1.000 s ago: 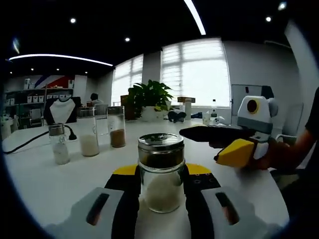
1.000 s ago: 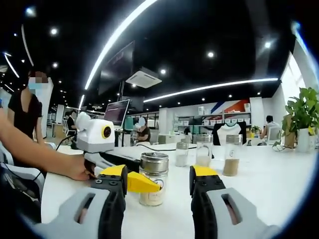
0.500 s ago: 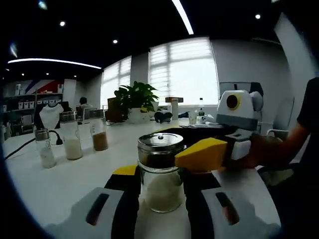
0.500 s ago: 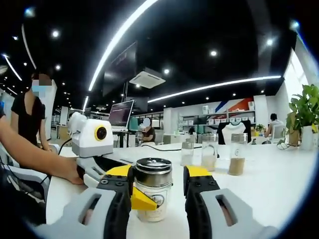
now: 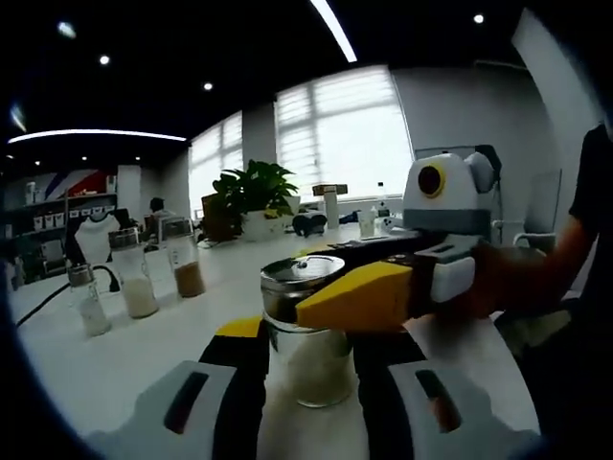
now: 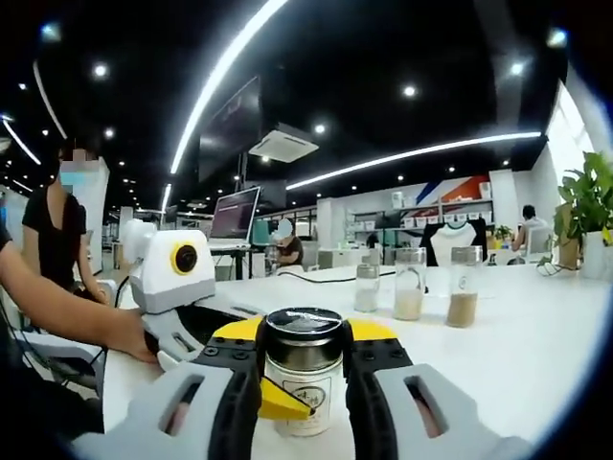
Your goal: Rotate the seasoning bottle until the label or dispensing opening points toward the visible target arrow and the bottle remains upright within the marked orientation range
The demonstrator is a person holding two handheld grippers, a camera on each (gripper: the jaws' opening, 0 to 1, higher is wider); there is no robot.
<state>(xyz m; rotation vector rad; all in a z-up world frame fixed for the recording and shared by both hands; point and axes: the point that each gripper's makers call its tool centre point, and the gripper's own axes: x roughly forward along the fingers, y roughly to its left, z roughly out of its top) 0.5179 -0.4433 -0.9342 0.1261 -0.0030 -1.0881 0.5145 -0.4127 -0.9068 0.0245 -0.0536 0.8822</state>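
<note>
- We see the seasoning bottle (image 5: 305, 331) standing upright on the white table (image 5: 115, 355), near the edge closest to us, with pale powder in its lower half and a metal lid on top.
- In the left gripper view, the left gripper (image 5: 308, 362) has its jaws on either side of the bottle's glass body, pressed against it, so it holds the bottle low down.
- In the same view the right gripper (image 5: 359, 292) comes in from the right, one yellow-tipped jaw lying across the bottle just under the lid.
- In the right gripper view, the right gripper (image 6: 303, 359) has its jaws narrowed on both sides of the bottle (image 6: 304, 374) near the lid; they look to be touching it, so we take it as gripped.
- The label (image 6: 308, 396) faces the right gripper's camera, partly hidden by a yellow jaw tip of the left gripper (image 6: 278, 401).
- A hand (image 6: 139, 335) holds the left gripper at the left of that view.
- Three other jars (image 5: 134, 278) stand in a row well apart from the bottle, further back and to the left in the left gripper view.
- The table surface between the bottle and those jars is bare, leaving open room on that side.
- A potted plant (image 5: 251, 196) sits at the far table edge by the window.
</note>
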